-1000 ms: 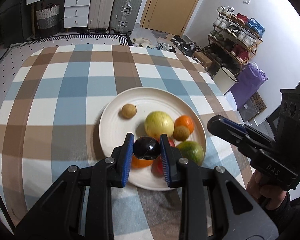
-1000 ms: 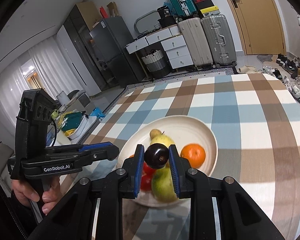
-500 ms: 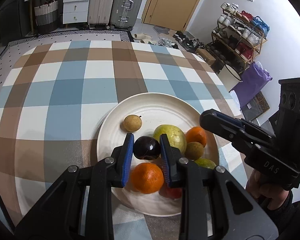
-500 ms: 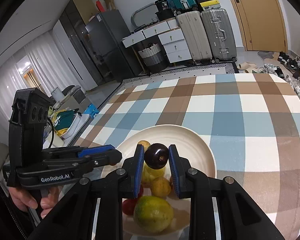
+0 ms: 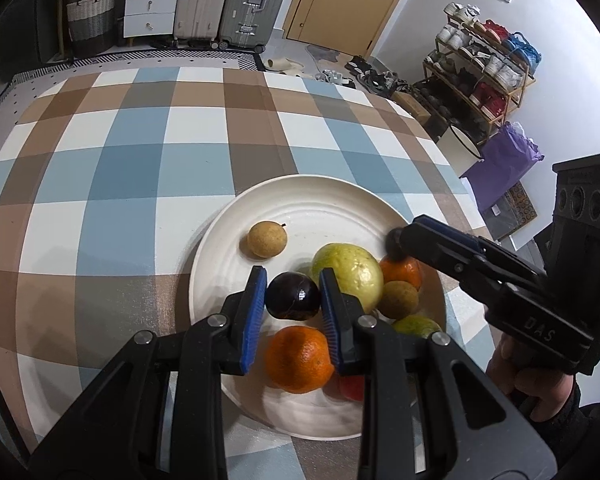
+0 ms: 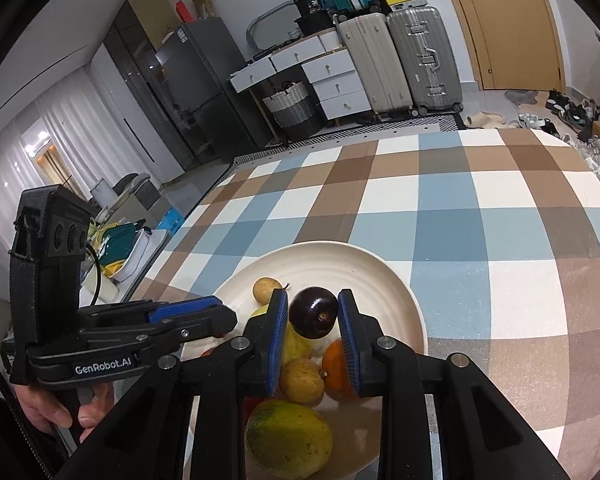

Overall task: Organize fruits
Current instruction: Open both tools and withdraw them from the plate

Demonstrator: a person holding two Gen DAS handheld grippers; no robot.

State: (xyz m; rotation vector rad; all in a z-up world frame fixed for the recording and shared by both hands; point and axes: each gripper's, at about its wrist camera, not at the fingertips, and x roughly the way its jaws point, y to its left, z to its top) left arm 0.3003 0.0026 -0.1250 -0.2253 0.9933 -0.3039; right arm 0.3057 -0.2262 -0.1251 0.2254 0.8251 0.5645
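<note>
Two claws, each pinching a dark purple fruit, hang over a white plate (image 5: 224, 240) on a table (image 5: 100, 168) covered in blue, brown and white checks. At left on the plate sits a small tan fruit (image 5: 267, 239), apart from the rest. Beside it, the left claw (image 5: 293, 295) clamps its plum-like fruit (image 5: 293, 296) between blue pads above the plate's middle, with an orange (image 5: 299, 360) lying just below the pads. A large yellow-green fruit (image 5: 350, 274) rests against the right pad, and behind it cluster a second tan fruit (image 5: 398, 299), another orange (image 5: 403, 273) and a green one (image 5: 416, 326) at the plate's right rim. A red fruit (image 5: 350, 388) is mostly hidden under the claw's arm, so its kind cannot be told.

Further right, the right claw (image 6: 313, 318) grips the second dark fruit (image 6: 313, 317) in its own view, held over the same plate (image 6: 380, 280); from the left wrist camera only a blurred dark tip of that fruit shows at the claw's nose. Below it lie a tan fruit (image 6: 301, 380), an orange (image 6: 335, 368) and a mottled green-yellow fruit (image 6: 288, 436).
</note>
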